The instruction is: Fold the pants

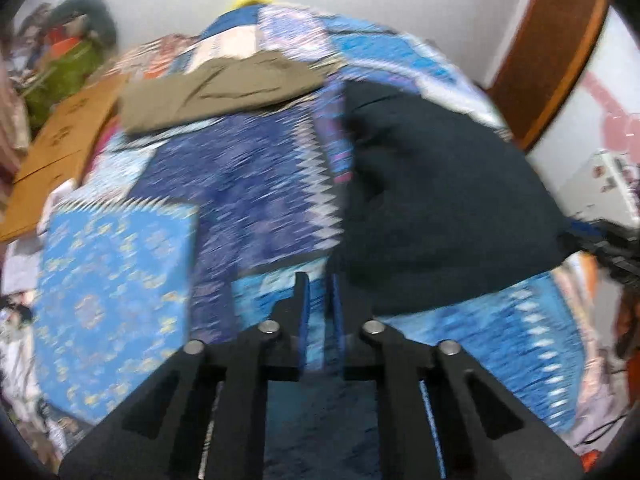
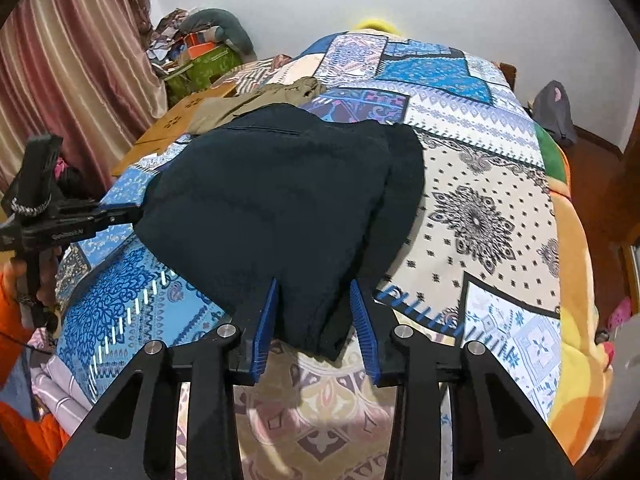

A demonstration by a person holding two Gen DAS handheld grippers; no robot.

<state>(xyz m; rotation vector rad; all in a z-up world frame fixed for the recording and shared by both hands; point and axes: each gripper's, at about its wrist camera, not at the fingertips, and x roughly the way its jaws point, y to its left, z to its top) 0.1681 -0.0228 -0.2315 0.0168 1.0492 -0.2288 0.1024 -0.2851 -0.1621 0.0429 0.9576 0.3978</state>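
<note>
Closest to the right wrist camera, the right gripper (image 2: 314,292) stood with its blue-padded jaws apart on either side of the near hem of the dark pants (image 2: 280,200); the cloth lay between the pads, but whether they pressed on it could not be told. The pants lay roughly folded on the bed (image 2: 480,216), their near end at the bed's front edge and the rest spread toward the middle of the patchwork bedspread. In the left wrist view, which was blurred, the left gripper (image 1: 319,280) had its jaws pressed together just beside the pants' near left edge (image 1: 440,200); whether any cloth was caught between them could not be made out. From the right wrist camera the left gripper (image 2: 132,214) reached in from the bed's left side, its tip touching the left edge of the pants, held by a hand (image 2: 36,276) with an orange sleeve (image 2: 8,308). Beyond the dark pants, an olive garment (image 2: 256,104) lay near the bed's far left part, next to a flat piece of cardboard (image 2: 176,128) at the left edge. Farther back, a pile of clutter (image 2: 200,52) sat against the white wall (image 2: 480,8), with a striped curtain (image 2: 72,72) to the left.
</note>
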